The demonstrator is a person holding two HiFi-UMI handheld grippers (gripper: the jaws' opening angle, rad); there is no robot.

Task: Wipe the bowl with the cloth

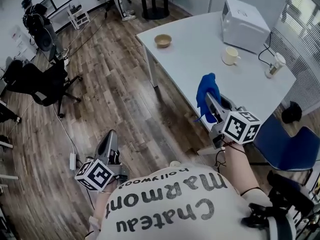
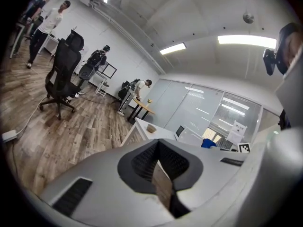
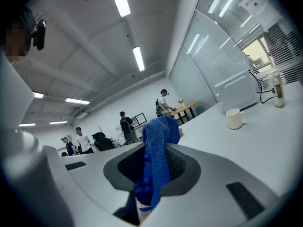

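Although the blue cloth (image 1: pixel 206 90) is already in hand, the wiping itself has not begun. The right gripper (image 1: pixel 210 103) is closed on the cloth — its own view shows the knitted fabric pinched between the pads, bunching above the jaws and trailing a little below them. The left gripper (image 1: pixel 111 138) is closed with nothing in it, its pads pressed flat together. It is held low over the wood floor (image 1: pixel 115 84), well apart from the bench (image 1: pixel 200 39).

The small tan bowl (image 1: pixel 163 40) stands upright near the far corner of the white bench, untouched and well apart from both grippers. Nothing steadies it, and the cloth is nowhere near it — the cloth appears over the bench's near edge. A cream mug (image 1: pixel 230 56), a white appliance (image 1: pixel 244 23) and a lidded cup (image 1: pixel 274 64) stand further along the bench.

So one step looks done: the cloth is picked up. What remains, by my reading, is to bring the cloth to the bowl, perhaps steady the bowl with the free left gripper, and rub the cloth round it.
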